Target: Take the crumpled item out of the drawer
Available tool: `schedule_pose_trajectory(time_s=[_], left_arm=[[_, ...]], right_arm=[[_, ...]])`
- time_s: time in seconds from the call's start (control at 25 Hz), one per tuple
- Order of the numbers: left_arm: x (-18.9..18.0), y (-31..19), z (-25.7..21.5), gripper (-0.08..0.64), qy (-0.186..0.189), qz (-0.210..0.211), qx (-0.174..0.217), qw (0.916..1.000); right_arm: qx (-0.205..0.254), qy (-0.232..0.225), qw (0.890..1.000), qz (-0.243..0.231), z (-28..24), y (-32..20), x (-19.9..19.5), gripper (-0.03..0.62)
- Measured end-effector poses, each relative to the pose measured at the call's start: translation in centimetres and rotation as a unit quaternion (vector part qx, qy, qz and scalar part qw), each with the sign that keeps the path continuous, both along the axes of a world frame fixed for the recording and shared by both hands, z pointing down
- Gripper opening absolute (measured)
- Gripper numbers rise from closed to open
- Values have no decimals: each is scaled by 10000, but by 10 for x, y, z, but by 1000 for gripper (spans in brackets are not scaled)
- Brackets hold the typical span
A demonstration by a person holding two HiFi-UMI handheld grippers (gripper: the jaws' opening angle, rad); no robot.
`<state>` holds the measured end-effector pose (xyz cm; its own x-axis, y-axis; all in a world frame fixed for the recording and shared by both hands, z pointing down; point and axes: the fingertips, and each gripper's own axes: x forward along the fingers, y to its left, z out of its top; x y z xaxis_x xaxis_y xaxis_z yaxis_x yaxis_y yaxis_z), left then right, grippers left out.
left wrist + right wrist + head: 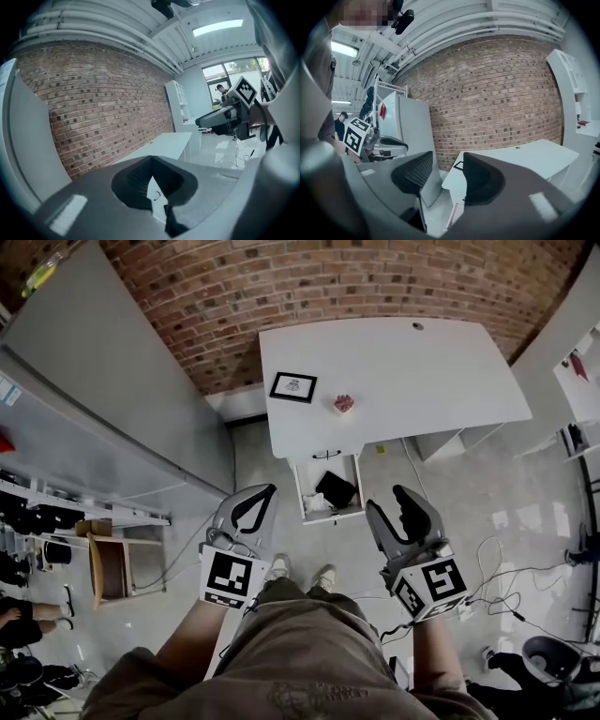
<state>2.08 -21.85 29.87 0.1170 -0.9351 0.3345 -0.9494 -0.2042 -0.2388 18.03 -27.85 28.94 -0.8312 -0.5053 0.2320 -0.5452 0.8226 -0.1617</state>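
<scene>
There is one white desk [441,362] with one drawer [302,493], which is pulled open. Two things lie on the desktop: one framed picture [293,386] near its front left corner and one small pink lump [344,404] by its front edge. One black item [336,489] shows in the drawer. There are two grippers, the left gripper [268,490] and the right gripper [387,500].

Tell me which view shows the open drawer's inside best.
Head view: it looks straight down into the open drawer, showing a black item and a pale crumpled item inside. The left gripper view and right gripper view show the white desk side-on, but not the drawer's inside.
</scene>
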Motion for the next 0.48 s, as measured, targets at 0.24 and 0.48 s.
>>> schedule_pose_trajectory(time_s=[0.24, 0.48], left_arm=[[-10, -5, 9, 0, 110, 88, -127, 9998], [-33, -7, 34, 0, 196, 29, -443, 9988]], right_arm=[[-167, 108, 9998, -7, 12, -1, -9, 229], [-342, 514, 9977, -287, 38, -4, -32, 230]])
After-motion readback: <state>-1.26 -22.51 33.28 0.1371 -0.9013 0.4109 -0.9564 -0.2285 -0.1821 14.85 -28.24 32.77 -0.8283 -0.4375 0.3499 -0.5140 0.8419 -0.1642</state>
